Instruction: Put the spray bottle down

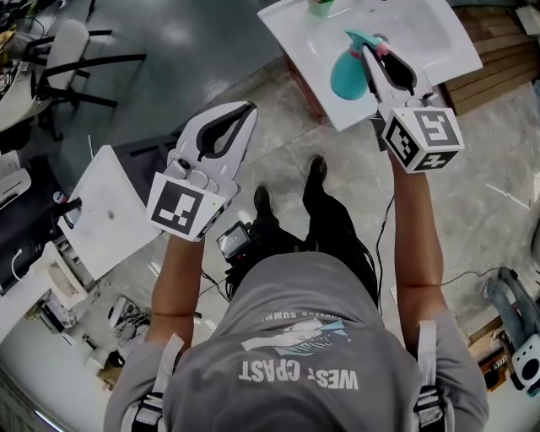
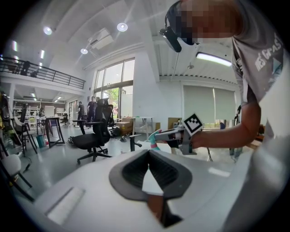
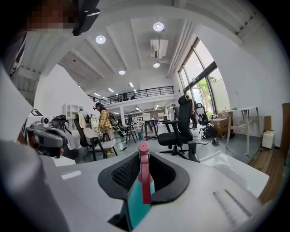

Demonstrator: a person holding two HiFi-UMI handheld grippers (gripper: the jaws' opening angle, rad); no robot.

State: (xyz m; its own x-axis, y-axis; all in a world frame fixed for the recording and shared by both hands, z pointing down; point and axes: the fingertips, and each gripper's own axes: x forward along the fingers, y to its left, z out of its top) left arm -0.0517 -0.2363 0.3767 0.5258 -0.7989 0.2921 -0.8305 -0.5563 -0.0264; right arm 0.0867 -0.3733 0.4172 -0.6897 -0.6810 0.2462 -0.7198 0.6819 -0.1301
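A teal spray bottle (image 1: 347, 74) with a pink trigger hangs over the white basin (image 1: 439, 38) at the top of the head view. My right gripper (image 1: 372, 48) is shut on the bottle's neck. In the right gripper view the bottle (image 3: 137, 199) stands upright between the pads, its pink nozzle on top. My left gripper (image 1: 246, 109) is held out over the floor to the left. Its jaws are shut with nothing between them. The left gripper view shows its jaw tips (image 2: 147, 152) together, and beyond them the right gripper (image 2: 179, 134) carrying the bottle (image 2: 154, 138).
A green object (image 1: 321, 7) sits at the basin's far edge. A white board (image 1: 105, 211) lies low at the left, with an office chair (image 1: 59, 59) beyond it. Wooden planks (image 1: 498, 59) lie right of the basin. Cables run across the floor.
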